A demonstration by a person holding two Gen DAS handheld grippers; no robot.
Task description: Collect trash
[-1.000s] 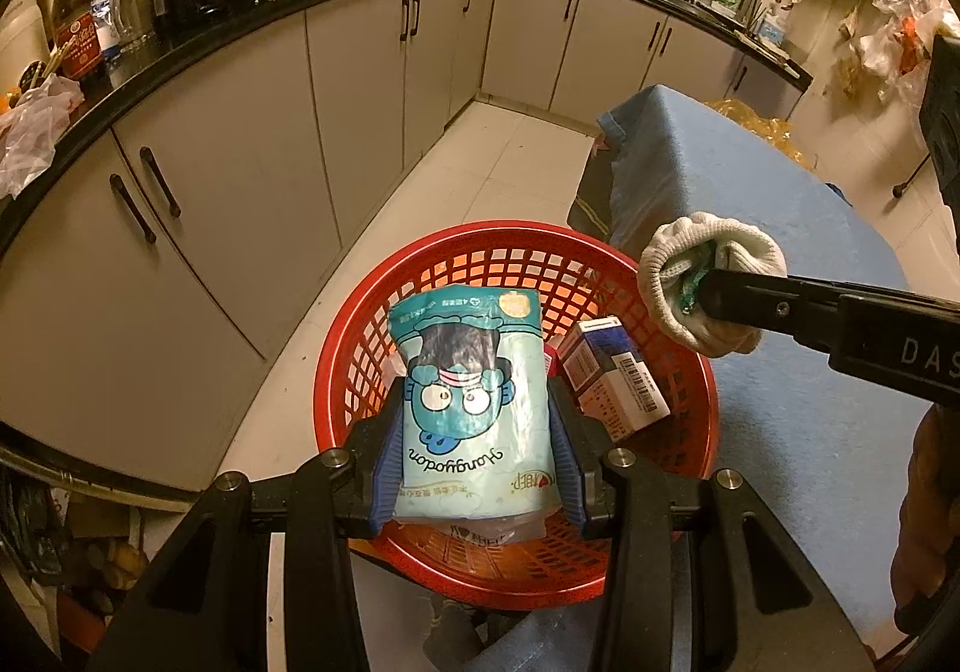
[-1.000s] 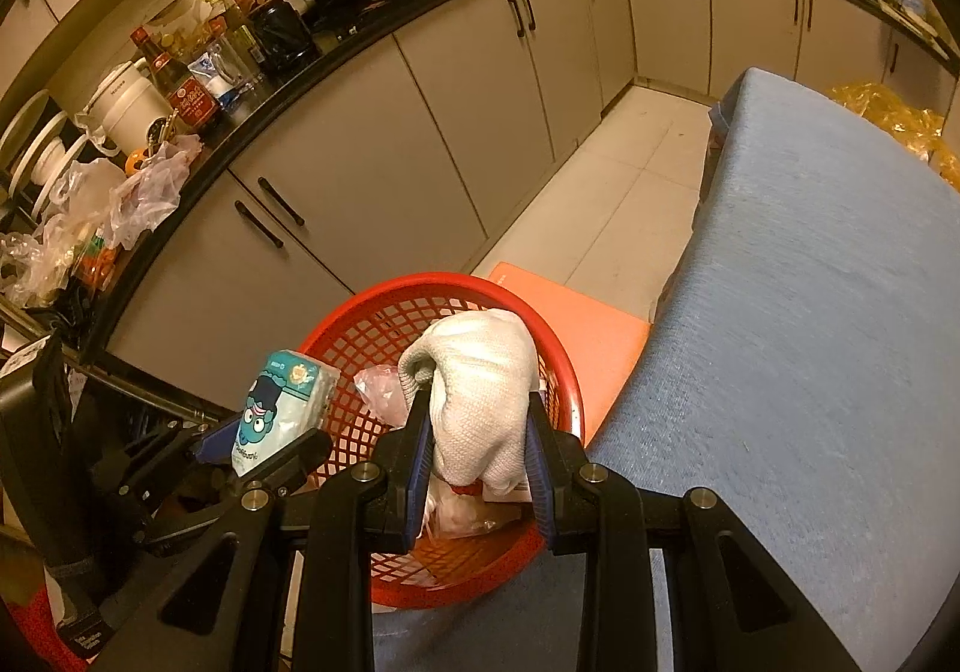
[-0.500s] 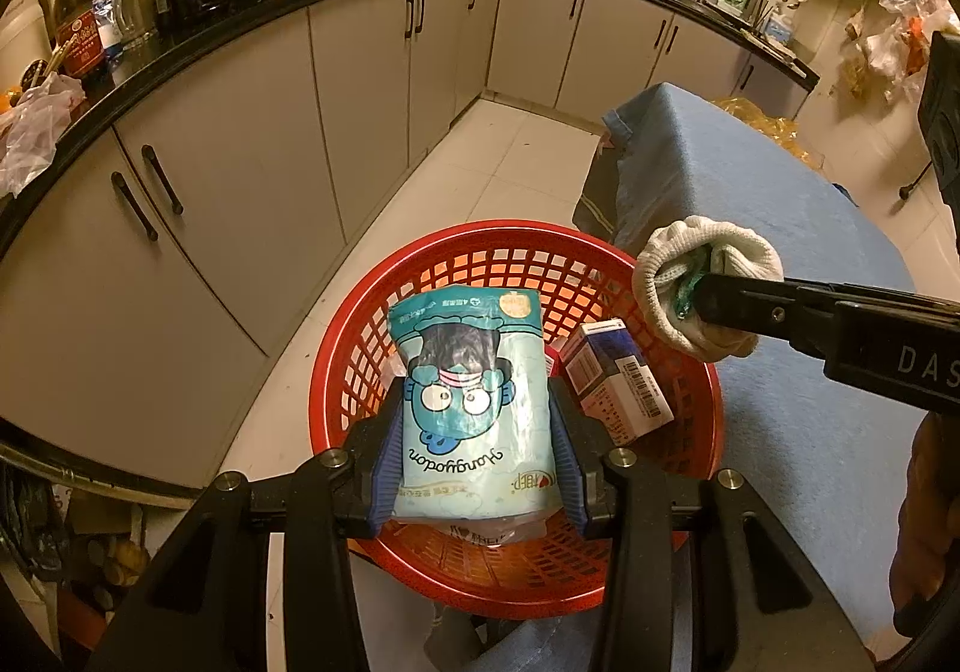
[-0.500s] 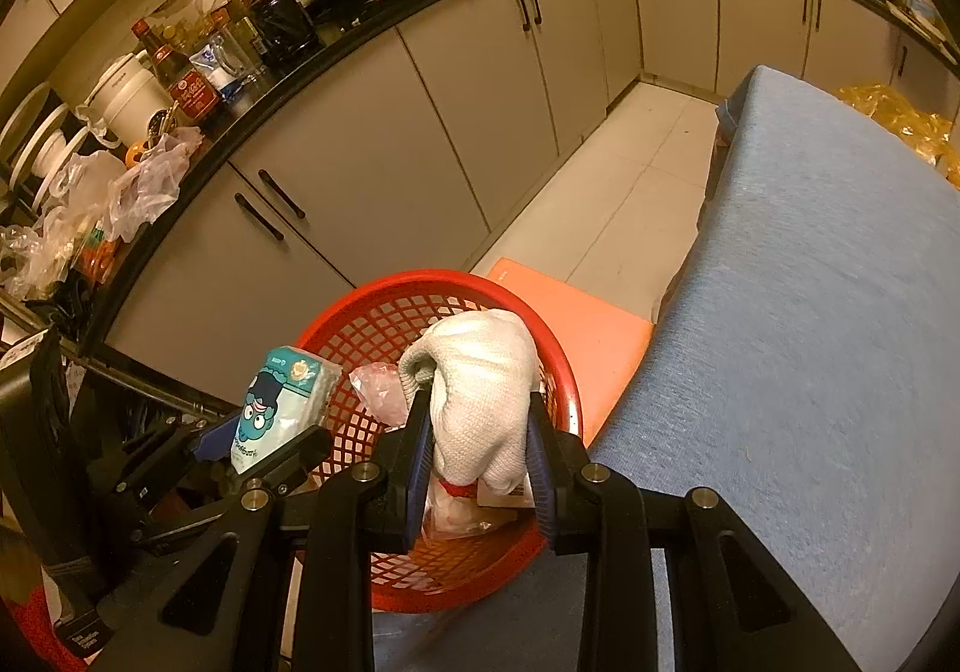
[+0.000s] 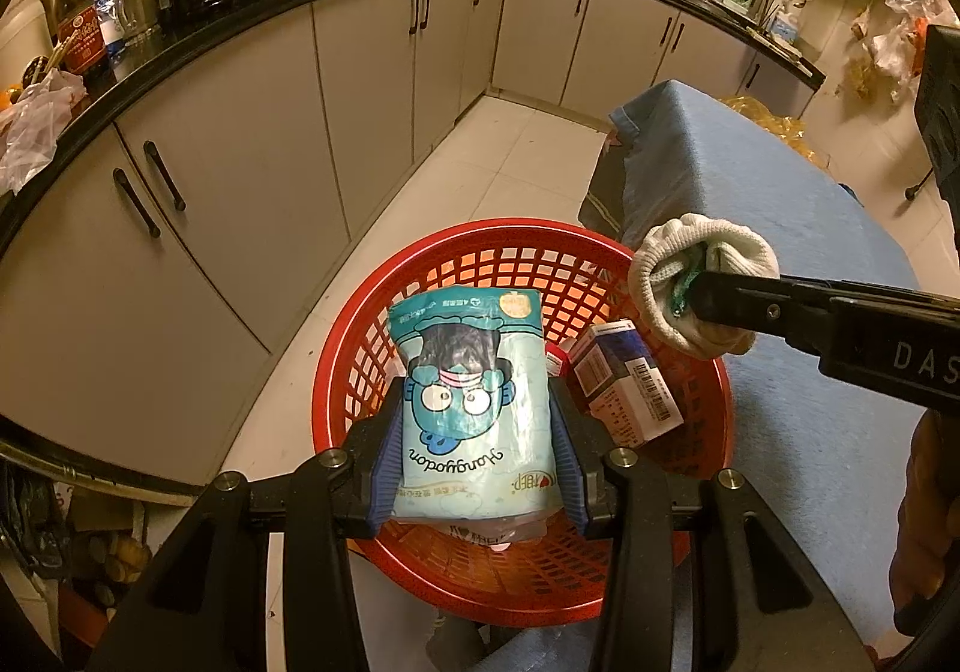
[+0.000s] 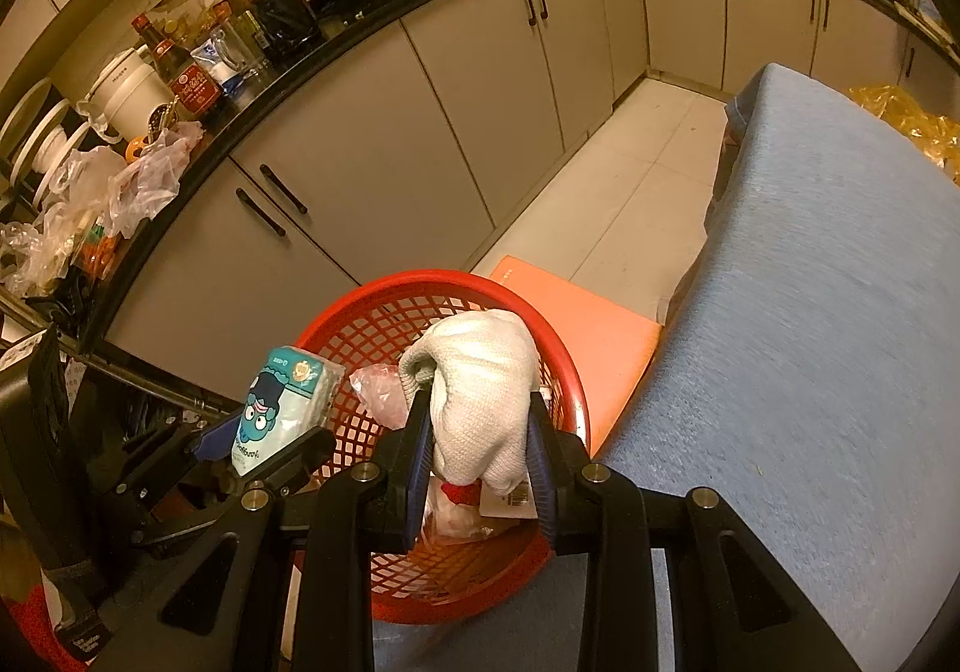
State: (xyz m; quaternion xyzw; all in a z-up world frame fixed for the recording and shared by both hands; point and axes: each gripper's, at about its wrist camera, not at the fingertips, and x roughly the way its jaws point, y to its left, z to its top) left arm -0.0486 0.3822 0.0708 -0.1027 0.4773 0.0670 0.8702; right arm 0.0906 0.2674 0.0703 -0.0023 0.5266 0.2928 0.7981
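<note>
The left gripper [image 5: 474, 450] clamps a glossy, pale-teal plastic packet [image 5: 474, 402] printed with a cartoon face, its blue ribbed pads pressed flat against both long edges. The right gripper [image 6: 480, 432] is closed on a bunched white knitted glove [image 6: 480, 390], soft and ribbed at the cuff, which bulges up between its pads; the left wrist view shows a strip of green at the fold of the glove. Both loads hang above a round red plastic basket [image 5: 372, 348] with a lattice wall. Inside it lie a blue-and-white cardboard carton [image 5: 624, 390] with a barcode, tilted against the wall, and a crumpled pinkish clear bag [image 6: 378, 390]. The basket stands just beside a table under a blue, coarse-textured cloth [image 6: 810, 312], with a flat orange board [image 6: 588, 330] behind its rim. Glossy beige cabinet doors [image 5: 240, 162] with dark bar handles curve beneath a black counter [image 5: 180, 54]. Compared with a second ago, both grips and both loads sit much the same.
</note>
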